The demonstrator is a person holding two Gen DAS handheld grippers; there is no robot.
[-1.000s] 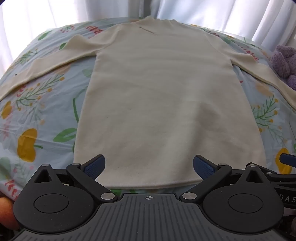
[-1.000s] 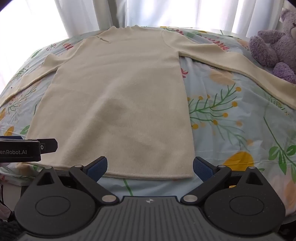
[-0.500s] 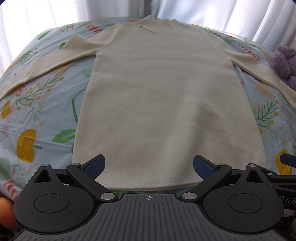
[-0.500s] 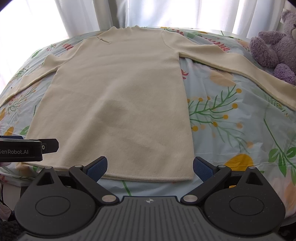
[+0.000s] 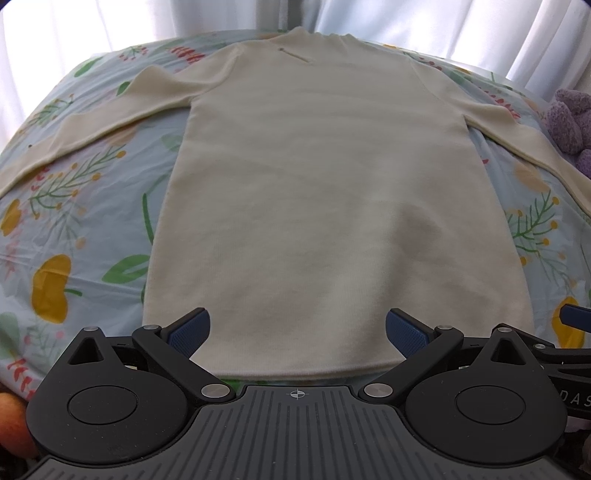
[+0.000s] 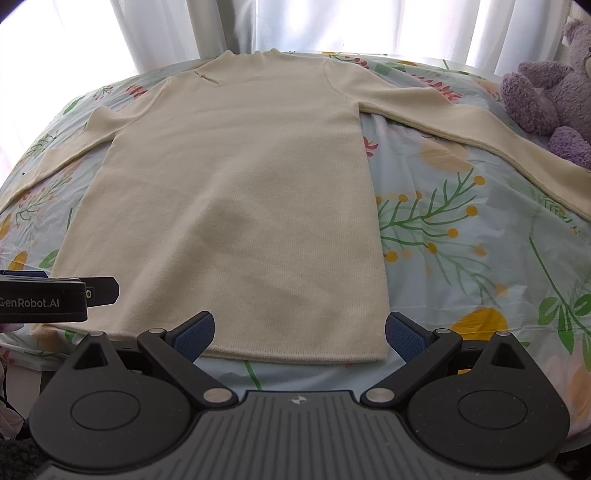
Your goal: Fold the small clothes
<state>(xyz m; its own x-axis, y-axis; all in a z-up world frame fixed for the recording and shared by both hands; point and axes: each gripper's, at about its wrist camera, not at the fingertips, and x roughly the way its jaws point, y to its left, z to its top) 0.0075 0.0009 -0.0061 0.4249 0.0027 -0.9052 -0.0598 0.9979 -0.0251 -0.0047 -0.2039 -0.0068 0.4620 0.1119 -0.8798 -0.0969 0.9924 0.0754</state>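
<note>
A cream long-sleeved knit garment (image 5: 332, 192) lies flat on the floral sheet, collar far, hem near, both sleeves spread out to the sides; it also shows in the right wrist view (image 6: 240, 192). My left gripper (image 5: 297, 332) is open and empty, hovering just above the hem's middle. My right gripper (image 6: 299, 332) is open and empty, over the hem near its right corner. The left gripper's body (image 6: 55, 295) shows at the left edge of the right wrist view.
The floral sheet (image 6: 461, 240) covers the surface. A purple plush bear (image 6: 546, 92) sits at the far right, beside the right sleeve (image 6: 461, 125). White curtains (image 6: 332, 22) hang behind. An orange object (image 5: 11, 417) sits at the lower left.
Both grippers have edged slightly toward the hem; the garment has not moved and both stay open.
</note>
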